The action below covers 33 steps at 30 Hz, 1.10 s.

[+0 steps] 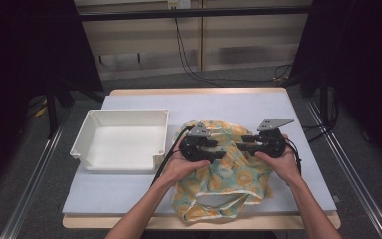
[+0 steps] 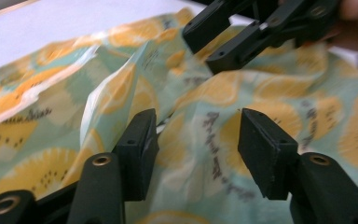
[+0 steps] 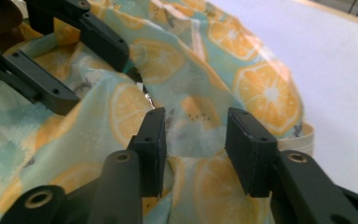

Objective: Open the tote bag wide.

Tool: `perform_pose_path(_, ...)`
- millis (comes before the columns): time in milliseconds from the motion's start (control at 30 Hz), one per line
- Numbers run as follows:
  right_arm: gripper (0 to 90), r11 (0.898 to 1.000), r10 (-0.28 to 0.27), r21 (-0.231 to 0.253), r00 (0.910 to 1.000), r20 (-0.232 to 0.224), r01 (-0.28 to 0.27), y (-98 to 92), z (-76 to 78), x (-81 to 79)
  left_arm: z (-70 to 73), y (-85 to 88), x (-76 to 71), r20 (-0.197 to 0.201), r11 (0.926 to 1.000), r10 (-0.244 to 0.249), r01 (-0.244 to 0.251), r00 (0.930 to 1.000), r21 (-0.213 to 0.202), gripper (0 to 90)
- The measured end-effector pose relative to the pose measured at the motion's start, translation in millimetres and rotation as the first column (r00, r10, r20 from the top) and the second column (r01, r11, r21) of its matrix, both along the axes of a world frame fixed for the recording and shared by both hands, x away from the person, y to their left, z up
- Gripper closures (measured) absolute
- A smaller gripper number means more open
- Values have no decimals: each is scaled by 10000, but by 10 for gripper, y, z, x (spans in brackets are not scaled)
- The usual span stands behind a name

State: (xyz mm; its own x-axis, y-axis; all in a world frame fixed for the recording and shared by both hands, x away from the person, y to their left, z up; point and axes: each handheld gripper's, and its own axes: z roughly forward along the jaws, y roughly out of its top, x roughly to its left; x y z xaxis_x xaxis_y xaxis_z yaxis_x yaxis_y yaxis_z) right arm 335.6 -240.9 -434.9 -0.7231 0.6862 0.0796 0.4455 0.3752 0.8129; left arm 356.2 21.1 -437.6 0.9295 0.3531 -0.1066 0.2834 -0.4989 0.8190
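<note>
Cloth with an orange-slice print, a bag (image 1: 224, 172) with handles, lies crumpled on our side of the white mat (image 1: 129, 191), its loops hanging over the near edge. Left of it stands an open white plastic bin (image 1: 122, 140), rigid and square-cornered, well apart from our hands. We hold the left gripper (image 1: 222, 152) and right gripper (image 1: 239, 144) facing each other over the soft, wrinkled fabric. Both pairs of jaws stand spread, folds lying between them unpinched.
</note>
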Motion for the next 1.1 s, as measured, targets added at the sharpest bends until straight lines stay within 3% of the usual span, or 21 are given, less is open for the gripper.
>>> perform_pose_path(100, 492, 10000, 89, -24, 9995, -315, -90, 33, -86, 43, -36, -39, -17, 57, 9998, -79, 78, 10000, 170, 429)
perform_pose_path(167, 492, 9999, 103, -44, 9993, -370, -104, 55, -120, 53, -41, -47, -6, 34, 9997, -151, 151, 9999, 180, 456)
perform_pose_path(233, 491, 9999, 119, -32, 9990, -442, -121, 72, -141, 67, -46, -53, -8, -9, 9997, -210, 210, 9998, 127, 571)
perform_pose_path(333, 520, 9997, 216, 79, 9985, -506, -212, 82, -162, 95, -33, -59, -23, 57, 9985, -379, 377, 9993, 393, 769)
perform_pose_path(367, 520, 9997, 216, 79, 9985, -506, -212, 82, -162, 95, -32, -50, -22, -10, 9980, -513, 513, 9987, 364, 769)
perform_pose_path(400, 566, 9997, 220, 134, 9980, -599, -212, 83, -160, 106, -40, -44, -17, -15, 9980, -580, 580, 9983, 259, 876)
perform_pose_path(500, 625, 9996, 248, 125, 9974, -676, -240, 89, -160, 114, -21, -25, -39, -127, 9976, -688, 689, 9976, 91, 899)
perform_pose_path(533, 668, 9995, 311, 0, 9967, -752, -312, 103, -167, 124, 10, -8, -111, -22, 9925, -1123, 1121, 9937, -495, 900)
perform_pose_path(567, 717, 9996, 278, -29, 9969, -735, -281, 106, -167, 124, 30, -9, -163, 7, 9887, -1364, 1362, 9907, -629, 900)
perform_pose_path(633, 816, 9997, 232, 124, 9970, -734, -223, 94, -164, 124, 84, -8, -286, 257, 9830, -1694, 1707, 9852, -680, 900)
perform_pose_path(667, 861, 9995, 223, 257, 9974, -691, -206, 83, -162, 130, 105, -2, -343, 321, 9773, -1898, 1920, 9813, -894, 900)
perform_pose_path(767, 890, 9986, 184, 515, 9982, -571, -155, 50, -137, 136, 155, 12, -460, 506, 9731, -2063, 2103, 9772, -935, 900)
perform_pose_path(800, 896, 9976, 142, 690, 9982, -582, -102, 31, -121, 138, 167, 15, -510, 531, 9679, -2235, 2280, 9733, -1054, 900)
perform_pose_path(867, 900, 9939, -15, 1102, 9978, -663, 88, -24, -72, 167, 177, 11, -671, 683, 9551, -2730, 2788, 9596, -1000, 900)
perform_pose_path(900, 900, 9939, -15, 1102, 9978, -663, 88, -24, -72, 167, 177, 11, -671, 683, 9551, -2730, 2788, 9596, -1000, 900)
perform_pose_path(933, 900, 9913, -101, 1307, 9977, -666, 187, -56, -52, 207, 169, 8, -728, 670, 9501, -2879, 2937, 9553, -1055, 900)
perform_pose_path(967, 900, 9901, -137, 1387, 9977, -659, 228, -73, -45, 230, 154, 3, -842, 789, 9423, -3132, 3201, 9464, -984, 900)
perform_pose_path(1100, 900, 9869, -383, 1537, 9965, -737, 492, -95, -43, 340, 141, -12, -1042, 984, 9208, -3730, 3811, 9226, -832, 900)
